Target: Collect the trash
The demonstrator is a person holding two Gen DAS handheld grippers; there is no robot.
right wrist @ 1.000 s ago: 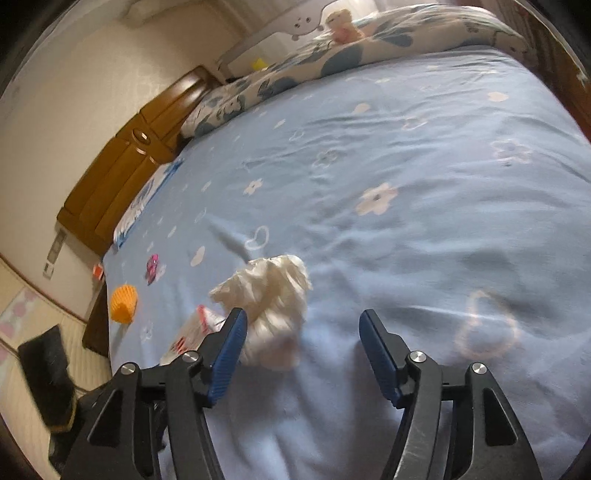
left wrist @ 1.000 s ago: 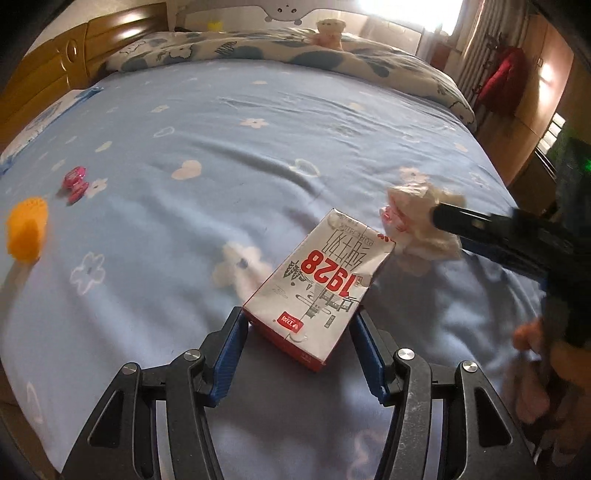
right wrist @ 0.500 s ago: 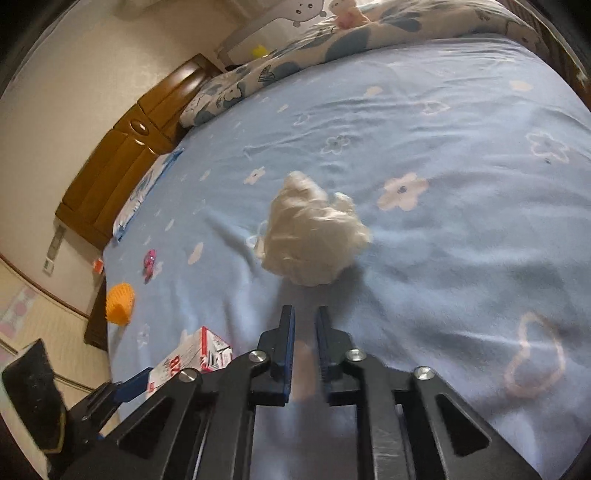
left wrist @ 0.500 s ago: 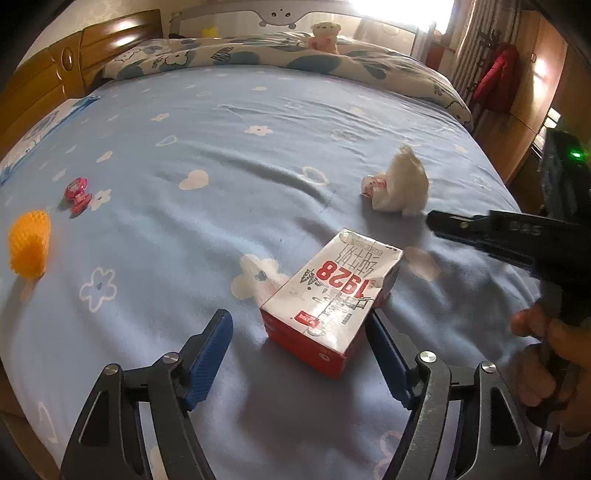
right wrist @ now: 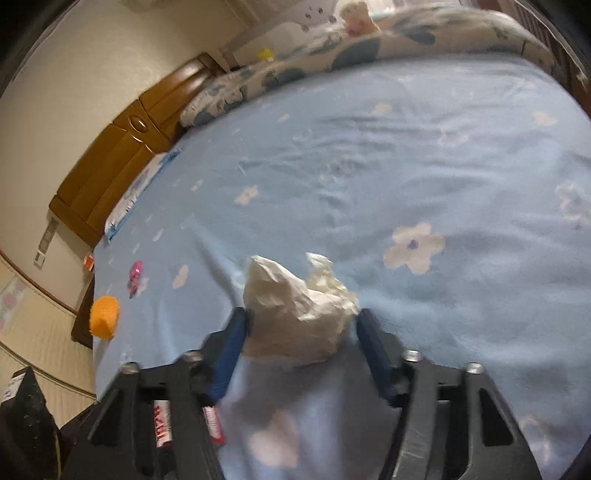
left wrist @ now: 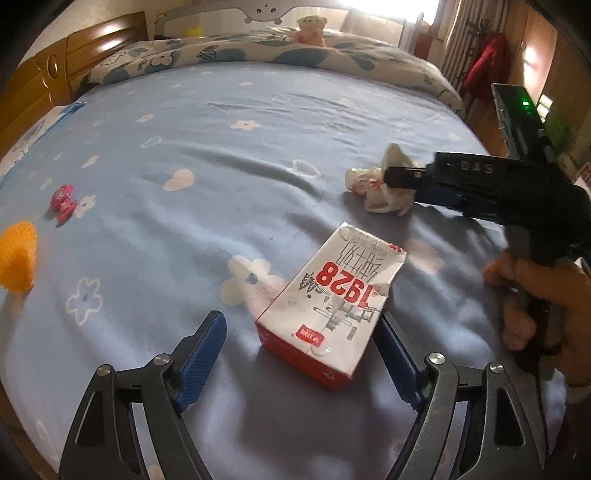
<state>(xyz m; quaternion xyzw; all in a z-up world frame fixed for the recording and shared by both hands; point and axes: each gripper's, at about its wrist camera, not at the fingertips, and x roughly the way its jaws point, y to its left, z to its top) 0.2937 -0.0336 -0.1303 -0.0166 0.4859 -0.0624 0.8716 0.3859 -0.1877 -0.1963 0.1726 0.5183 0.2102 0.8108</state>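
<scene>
A white and red carton marked 1928 (left wrist: pixel 332 302) lies on the blue bed sheet (left wrist: pixel 221 155). My left gripper (left wrist: pixel 301 336) is open, its blue fingers either side of the carton's near end, the right finger close against it. A crumpled white tissue (right wrist: pixel 299 314) lies on the sheet between the open fingers of my right gripper (right wrist: pixel 301 332). The tissue (left wrist: pixel 380 184) and the right gripper (left wrist: pixel 406 177) also show in the left wrist view.
An orange foam piece (left wrist: pixel 16 258) and a pink wrapper (left wrist: pixel 62 201) lie at the bed's left side. A folded quilt (left wrist: pixel 295 55) with a plush toy (left wrist: pixel 310 26) is at the head. A wooden headboard (right wrist: pixel 122 155) stands at the left.
My right gripper went from shut to open and moved forward around the tissue. My left gripper opened a second ago and the carton lies between its fingers.
</scene>
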